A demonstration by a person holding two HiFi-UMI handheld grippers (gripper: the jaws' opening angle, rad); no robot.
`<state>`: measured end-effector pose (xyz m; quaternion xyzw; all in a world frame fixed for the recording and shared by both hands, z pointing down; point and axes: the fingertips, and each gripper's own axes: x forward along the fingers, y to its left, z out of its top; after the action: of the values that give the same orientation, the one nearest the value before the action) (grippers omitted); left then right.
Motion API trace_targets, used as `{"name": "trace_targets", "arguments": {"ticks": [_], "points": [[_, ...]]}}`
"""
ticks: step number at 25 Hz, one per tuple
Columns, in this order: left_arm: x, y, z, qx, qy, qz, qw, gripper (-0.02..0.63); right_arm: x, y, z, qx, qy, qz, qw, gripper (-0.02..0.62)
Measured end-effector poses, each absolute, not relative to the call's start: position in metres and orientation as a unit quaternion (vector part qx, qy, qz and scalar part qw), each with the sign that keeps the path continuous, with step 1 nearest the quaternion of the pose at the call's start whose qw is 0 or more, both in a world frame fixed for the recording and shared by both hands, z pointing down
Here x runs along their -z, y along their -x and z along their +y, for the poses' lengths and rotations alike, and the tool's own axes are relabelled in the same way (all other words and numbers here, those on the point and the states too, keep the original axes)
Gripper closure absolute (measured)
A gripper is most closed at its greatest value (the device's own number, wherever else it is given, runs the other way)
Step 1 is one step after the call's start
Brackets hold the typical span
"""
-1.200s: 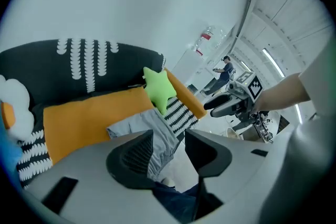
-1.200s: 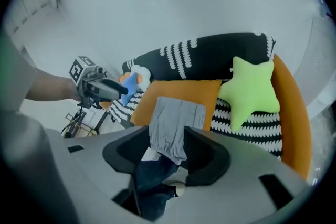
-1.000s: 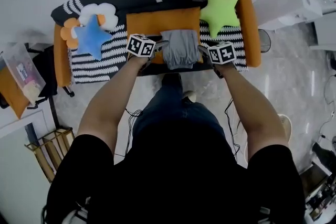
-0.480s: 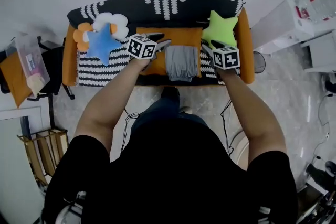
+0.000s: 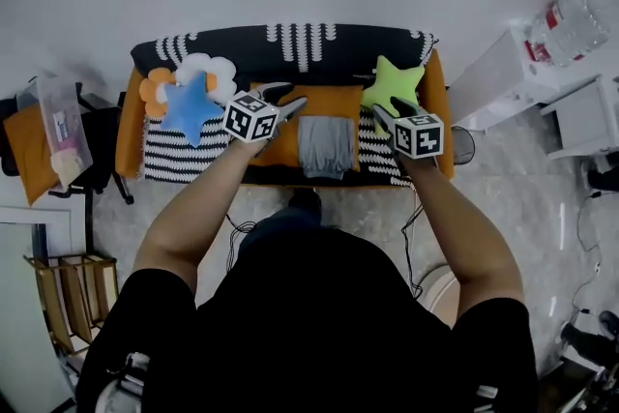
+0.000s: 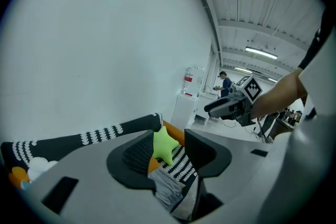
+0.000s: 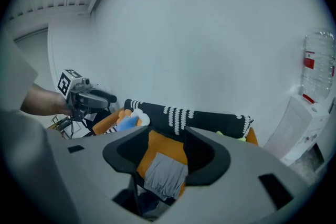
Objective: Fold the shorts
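looking steeply down on a sofa [image 5: 290, 48] with a black-and-white patterned back, orange arms and a striped seat cover, set against a pale wall. takes in a white cabinet [image 5: 493, 82] just right of the sofa, bearing a clear bottle [image 5: 566, 19]. carries an orange cushion [image 5: 340, 100] at the middle of the seat. finds the grey shorts [image 5: 325, 146] lying folded into a narrow stack on that cushion, lower end near the seat's front edge, touched by neither gripper. seats a blue star pillow [image 5: 191, 104] at the left end, overlapping a white-and-orange flower pillow [image 5: 205, 66] behind it, and props a green star pillow [image 5: 394, 84] at the right end against the back. holds the left gripper [image 5: 283, 98] in the air left of the shorts and the right gripper [image 5: 387, 111] right of them, both pointing forward and somewhat down. shows, in the left gripper view, jaws spread apart with nothing between the pads, only the green star pillow, striped seat and shorts [image 6: 168, 191] well beyond the gap, and the right gripper [image 6: 231, 107] off to the right. shows, in the right gripper view, jaws likewise released and empty, framing the orange cushion and shorts [image 7: 165, 176] below, with the left gripper [image 7: 86, 97] at the left.
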<state>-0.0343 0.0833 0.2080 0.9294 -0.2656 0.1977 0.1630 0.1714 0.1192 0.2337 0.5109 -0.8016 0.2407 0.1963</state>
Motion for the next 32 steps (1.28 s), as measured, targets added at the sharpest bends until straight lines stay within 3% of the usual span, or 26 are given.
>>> {"name": "trace_targets", "arguments": {"ticks": [15,32], "points": [[-0.135,0.040,0.113,-0.154,-0.933,-0.283,0.161,0.407,-0.140,-0.218,0.154,-0.224,-0.555,-0.794,0.108,0.382],[-0.119,0.040,0.146,-0.149,-0.939,-0.276,0.137,0.407,-0.086,-0.241,0.199,-0.196,-0.581,-0.787,0.070,0.383]]}}
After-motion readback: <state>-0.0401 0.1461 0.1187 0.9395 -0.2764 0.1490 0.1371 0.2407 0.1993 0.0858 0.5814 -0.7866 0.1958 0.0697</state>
